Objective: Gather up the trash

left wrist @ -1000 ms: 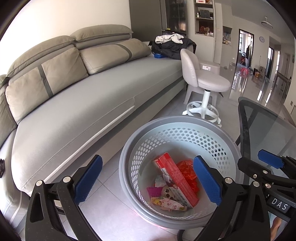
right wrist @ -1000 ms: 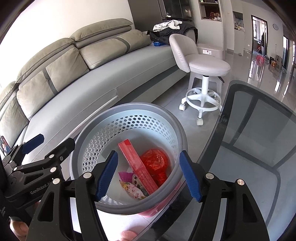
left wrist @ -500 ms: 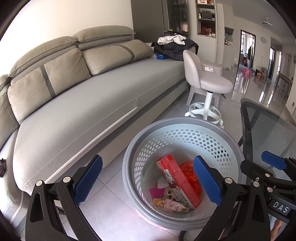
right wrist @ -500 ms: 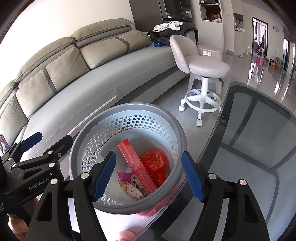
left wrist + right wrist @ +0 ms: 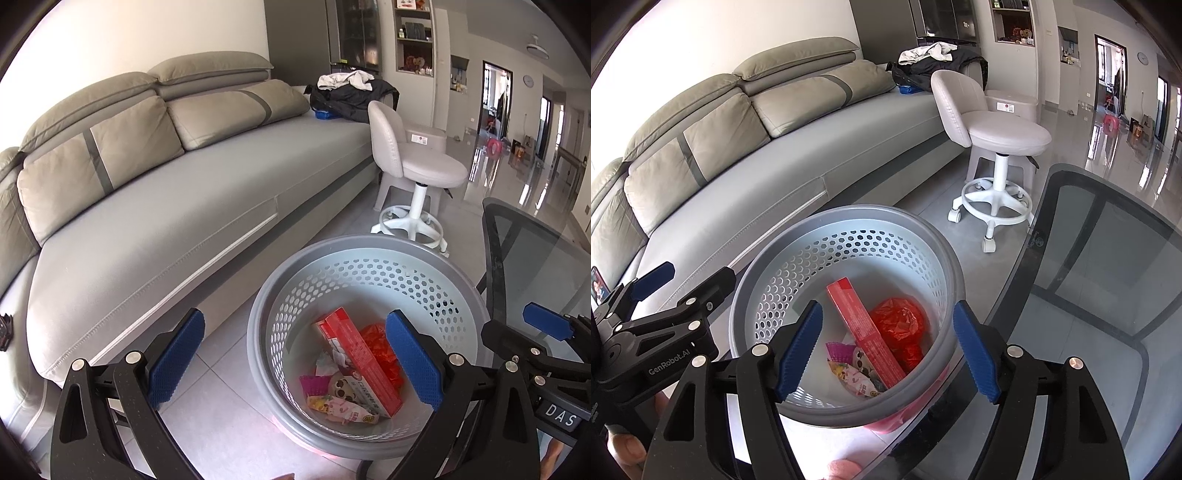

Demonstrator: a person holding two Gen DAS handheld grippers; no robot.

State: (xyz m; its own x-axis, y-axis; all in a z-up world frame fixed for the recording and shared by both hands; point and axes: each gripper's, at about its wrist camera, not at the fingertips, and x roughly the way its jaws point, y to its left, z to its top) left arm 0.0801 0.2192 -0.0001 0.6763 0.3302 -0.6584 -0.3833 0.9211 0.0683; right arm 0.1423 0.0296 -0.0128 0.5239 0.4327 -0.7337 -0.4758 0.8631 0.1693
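Living-room floor tiles run between a long grey sofa [image 5: 155,206] and a glass worktop [image 5: 1108,280], with a white swivel stool [image 5: 997,140] beyond. On the floor just beside the worktop stands a perforated grey waste basket [image 5: 369,254]. The trash lies in its bottom: a long red carton [image 5: 360,360], a crumpled red bag [image 5: 899,326] and small printed wrappers [image 5: 343,404].

Both tools hang above the basket. The left gripper [image 5: 295,365] has its blue pads spread wide and holds nothing. The right gripper [image 5: 888,349] is likewise apart and empty.

Judging the risk: no loose trash shows outside the basket, so a reach for more could go astray, and a low swing could knock the light basket over or strike the glass edge.

Only the right wrist view shows the worktop overlapping the basket's near rim and a phone-like item at the sofa's edge. Only the left view shows the open floor between basket and sofa.
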